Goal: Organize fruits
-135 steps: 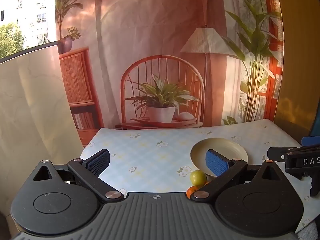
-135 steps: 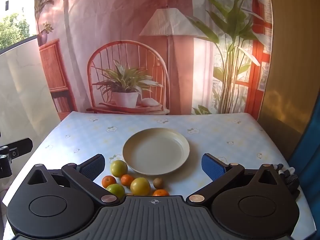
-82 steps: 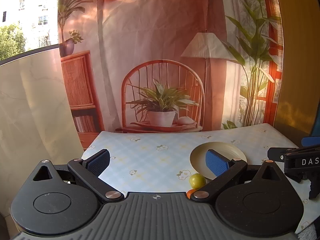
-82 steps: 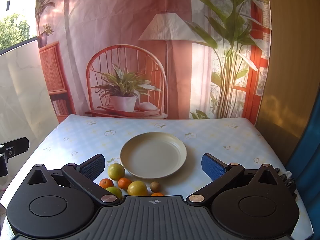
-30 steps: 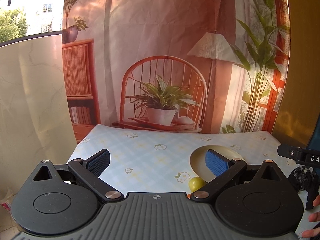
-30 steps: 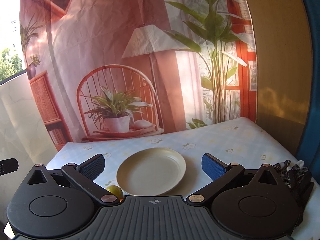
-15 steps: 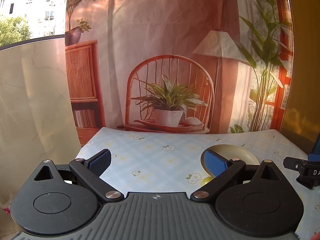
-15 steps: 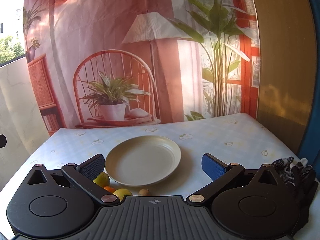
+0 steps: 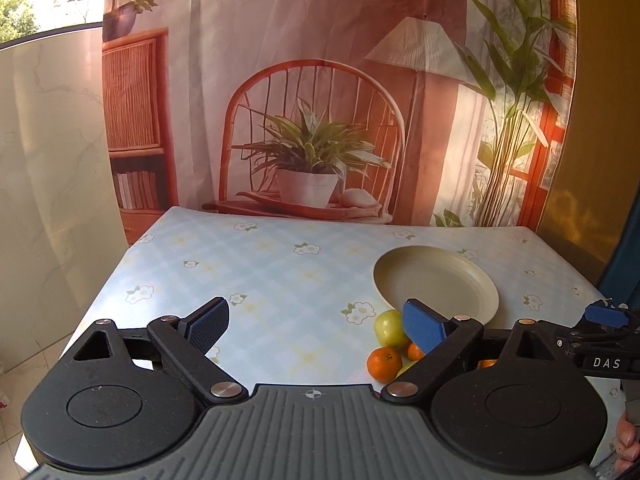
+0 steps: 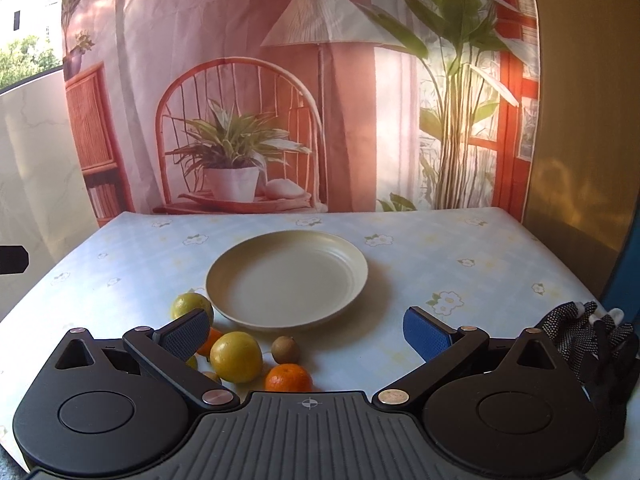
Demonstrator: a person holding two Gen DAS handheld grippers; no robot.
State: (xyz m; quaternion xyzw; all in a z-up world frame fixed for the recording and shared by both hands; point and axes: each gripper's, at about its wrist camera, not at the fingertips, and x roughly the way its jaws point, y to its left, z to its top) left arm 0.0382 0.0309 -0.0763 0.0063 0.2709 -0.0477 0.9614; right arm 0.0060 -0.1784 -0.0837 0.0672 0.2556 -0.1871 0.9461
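Tabletop fruit [image 10: 236,356] lies beside right tongs [image 10: 306,336].

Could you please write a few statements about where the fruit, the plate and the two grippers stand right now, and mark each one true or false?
1. The plate has fruit on it. False: it holds nothing; all the fruit lies on the tablecloth in front of it.
2. The right gripper is open and holds nothing. True.
3. The small brown fruit lies between the plate and an orange. True.
4. The left gripper is shut on the green fruit. False: its jaws stand apart with only tablecloth between them.
5. A dark dotted glove lies at the table's right side. True.
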